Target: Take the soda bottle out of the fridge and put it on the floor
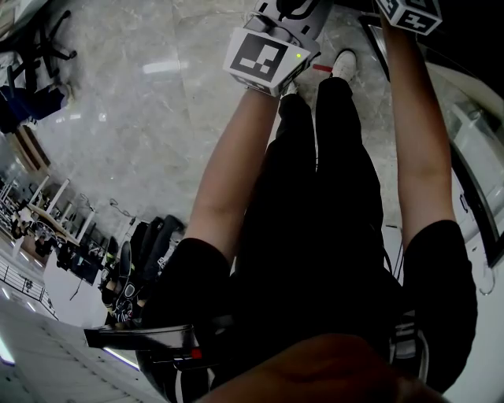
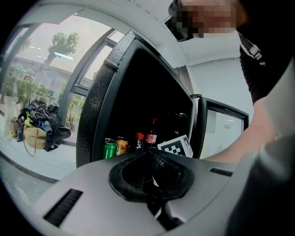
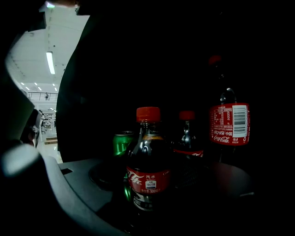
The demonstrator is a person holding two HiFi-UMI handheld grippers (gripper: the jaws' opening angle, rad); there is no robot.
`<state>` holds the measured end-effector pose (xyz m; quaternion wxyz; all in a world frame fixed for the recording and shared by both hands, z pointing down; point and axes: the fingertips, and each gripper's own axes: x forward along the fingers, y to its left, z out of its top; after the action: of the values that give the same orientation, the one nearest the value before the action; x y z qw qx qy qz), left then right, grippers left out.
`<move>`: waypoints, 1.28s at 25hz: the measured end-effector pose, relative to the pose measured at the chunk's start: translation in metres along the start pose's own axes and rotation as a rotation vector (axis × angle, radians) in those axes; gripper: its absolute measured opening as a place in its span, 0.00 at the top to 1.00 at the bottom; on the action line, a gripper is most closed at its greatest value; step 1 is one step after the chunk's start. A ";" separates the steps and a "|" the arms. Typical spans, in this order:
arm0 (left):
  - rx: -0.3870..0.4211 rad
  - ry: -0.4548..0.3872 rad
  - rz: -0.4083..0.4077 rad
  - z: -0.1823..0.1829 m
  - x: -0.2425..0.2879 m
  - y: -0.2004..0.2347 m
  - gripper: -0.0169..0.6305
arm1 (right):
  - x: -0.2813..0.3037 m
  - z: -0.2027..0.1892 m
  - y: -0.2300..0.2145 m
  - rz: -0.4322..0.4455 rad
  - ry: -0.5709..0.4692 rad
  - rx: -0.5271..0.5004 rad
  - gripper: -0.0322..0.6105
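Observation:
Inside the dark open fridge a small cola bottle with a red cap stands upright. My right gripper has one jaw against each side of the bottle's lower body. The left gripper view shows the same bottle just left of the right gripper's marker cube at the fridge mouth. My left gripper is held back outside the fridge, jaws together and empty. The head view shows only the two marker cubes, the left one and the right one.
A second small cola bottle, a tall cola bottle and a green can stand behind it. An orange can is beside the green one. The fridge door hangs open at right. Bags and clothes lie on the floor.

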<state>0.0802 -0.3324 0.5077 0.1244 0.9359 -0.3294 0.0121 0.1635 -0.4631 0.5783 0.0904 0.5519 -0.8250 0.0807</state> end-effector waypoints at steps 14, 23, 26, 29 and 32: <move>0.017 -0.023 -0.021 0.034 -0.032 -0.008 0.97 | -0.060 0.050 0.043 0.079 -0.037 -0.053 0.48; -0.037 0.022 -0.010 0.093 -0.100 -0.036 0.97 | -0.163 0.122 0.123 0.222 0.002 -0.124 0.48; 0.020 -0.016 -0.042 0.114 -0.114 -0.053 0.97 | -0.187 0.146 0.142 0.276 -0.033 -0.103 0.48; 0.061 -0.020 -0.032 0.123 -0.122 -0.066 0.97 | -0.200 0.157 0.155 0.335 -0.060 -0.100 0.48; 0.069 -0.016 -0.001 0.117 -0.126 -0.070 0.97 | -0.203 0.156 0.166 0.397 -0.068 -0.114 0.48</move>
<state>0.0179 -0.2304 0.3650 0.0894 0.9399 -0.3293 0.0161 0.0770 -0.2549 0.3728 0.0760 0.3751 -0.9233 0.0315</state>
